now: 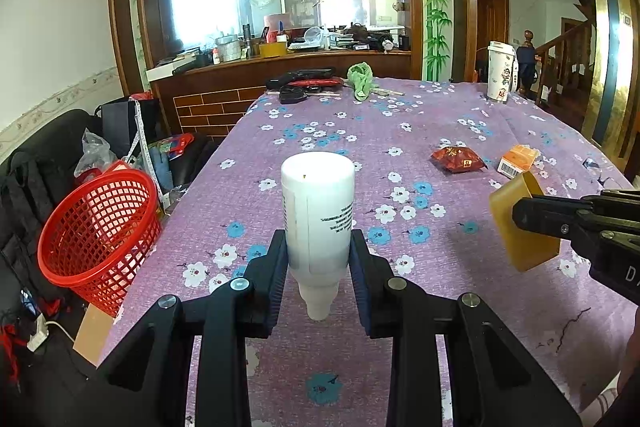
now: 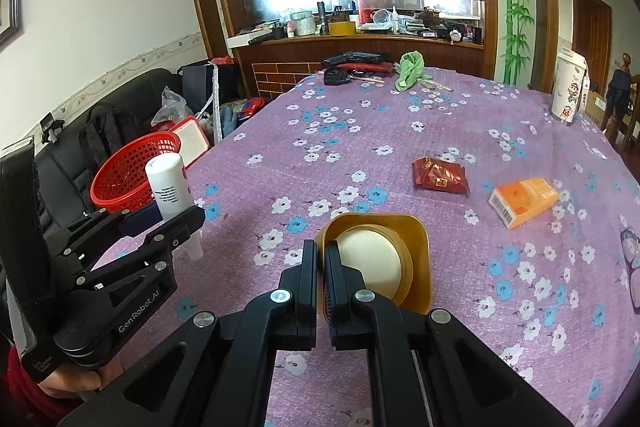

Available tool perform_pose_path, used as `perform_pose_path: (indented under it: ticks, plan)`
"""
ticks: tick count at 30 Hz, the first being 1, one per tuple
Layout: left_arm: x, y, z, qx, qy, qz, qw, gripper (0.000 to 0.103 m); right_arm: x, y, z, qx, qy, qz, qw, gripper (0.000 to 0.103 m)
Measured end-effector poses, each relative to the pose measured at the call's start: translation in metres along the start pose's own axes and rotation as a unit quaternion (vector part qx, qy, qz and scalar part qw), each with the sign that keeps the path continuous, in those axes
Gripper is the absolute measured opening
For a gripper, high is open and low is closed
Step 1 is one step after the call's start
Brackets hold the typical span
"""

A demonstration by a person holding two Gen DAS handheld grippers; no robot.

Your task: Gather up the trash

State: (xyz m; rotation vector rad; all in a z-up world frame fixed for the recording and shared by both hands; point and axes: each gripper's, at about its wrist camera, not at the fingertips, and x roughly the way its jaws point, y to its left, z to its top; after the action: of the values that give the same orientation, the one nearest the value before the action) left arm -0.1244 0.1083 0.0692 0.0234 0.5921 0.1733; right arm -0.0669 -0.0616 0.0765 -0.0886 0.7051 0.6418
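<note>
Left gripper (image 1: 318, 263) at lower centre of the left wrist view, fingers closed onto a white bottle (image 1: 317, 215) held cap-down, base pointing up, above the purple flowered tablecloth (image 1: 400, 131). Same bottle (image 2: 168, 187) seen at mid left of the right wrist view, in front of the red basket (image 2: 128, 179). Right gripper (image 2: 321, 267) at lower centre of that view, fingers nearly together, pinching the near wall of a yellow square cup (image 2: 380, 263) with a pale round insert inside. Cup (image 1: 520, 223) also at the right edge of the left wrist view, lifted off the cloth. Red basket (image 1: 96, 227) at lower left, beside the table edge. Red wrapper (image 2: 440, 175) and orange box (image 2: 524, 201) lying on the cloth at centre right, near each other, not touching.
</note>
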Motion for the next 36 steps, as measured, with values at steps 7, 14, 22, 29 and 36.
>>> perform_pose_path:
  ticks: [7,14,22,29,36]
  plan:
    - [-0.001,0.001,-0.001,0.0,0.0,0.0,1.0,0.029,0.001,0.003,0.001,-0.002,0.001,0.001,1.0,0.004]
    - [-0.002,0.006,-0.002,-0.005,0.001,0.002,1.0,0.029,0.006,0.007,0.003,-0.004,0.007,0.004,1.0,0.004]
    - [0.0,0.017,-0.003,-0.014,0.003,0.006,0.9999,0.029,0.014,0.015,0.006,-0.01,0.015,0.008,1.0,0.004]
    - [-0.001,0.029,-0.004,-0.025,0.003,0.013,0.9996,0.029,0.022,0.026,0.01,-0.019,0.021,0.012,1.0,0.004]
    - [0.0,0.044,-0.005,-0.039,0.003,0.019,0.999,0.029,0.03,0.036,0.013,-0.028,0.027,0.014,0.999,0.004]
